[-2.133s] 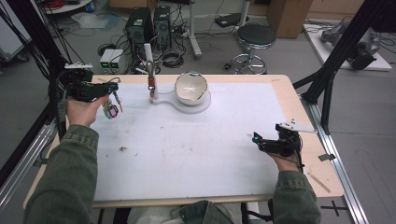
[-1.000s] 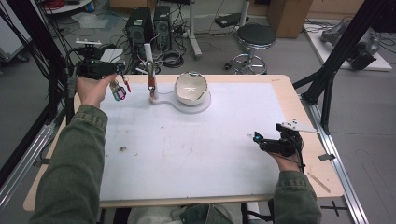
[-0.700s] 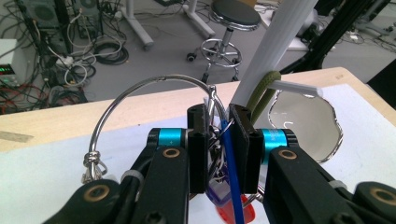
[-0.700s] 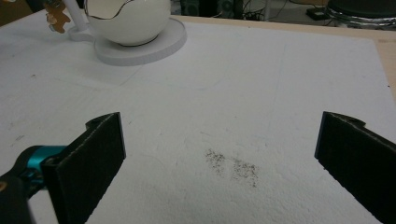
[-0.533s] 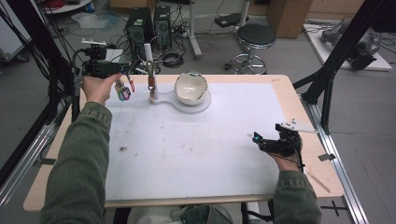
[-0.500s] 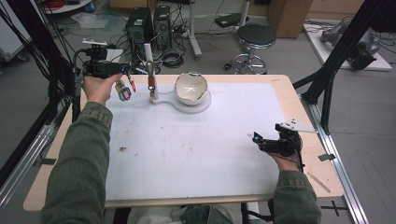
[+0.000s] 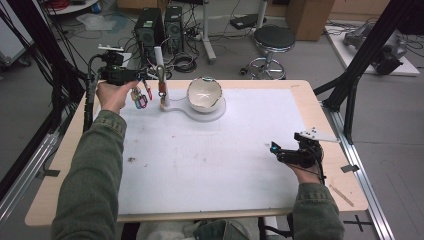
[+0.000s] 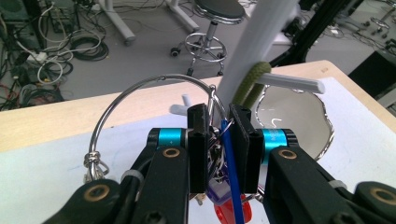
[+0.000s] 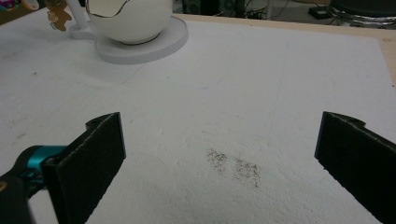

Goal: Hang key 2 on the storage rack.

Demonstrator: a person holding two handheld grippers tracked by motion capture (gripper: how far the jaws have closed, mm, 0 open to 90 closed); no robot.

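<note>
The 2 black fingers point(image 8: 243, 140) of the left gripper point(image 8: 218, 140) are clenched on a bunch of keyrings point(image 8: 219, 154), whose large metal ring point(image 8: 122, 98) loops up and over to the left in the left gripper view, with coloured tags hanging below. In the high view the left gripper point(image 7: 142, 77) holds the keyrings point(image 7: 140, 97) at the far left of the table point(image 7: 65, 150), just beside the white stand point(image 7: 161, 75) with its side pegs, where an olive loop point(image 8: 250, 84) hangs from 1 peg. A white bowl point(image 7: 204, 94) sits on the stand's round base, right of the post. At the near right, the right gripper point(image 7: 280, 151) rests low over the white mat point(image 7: 210, 165), its 2 fingers point(image 9: 91, 158) released and spread wide with nothing between them.
</note>
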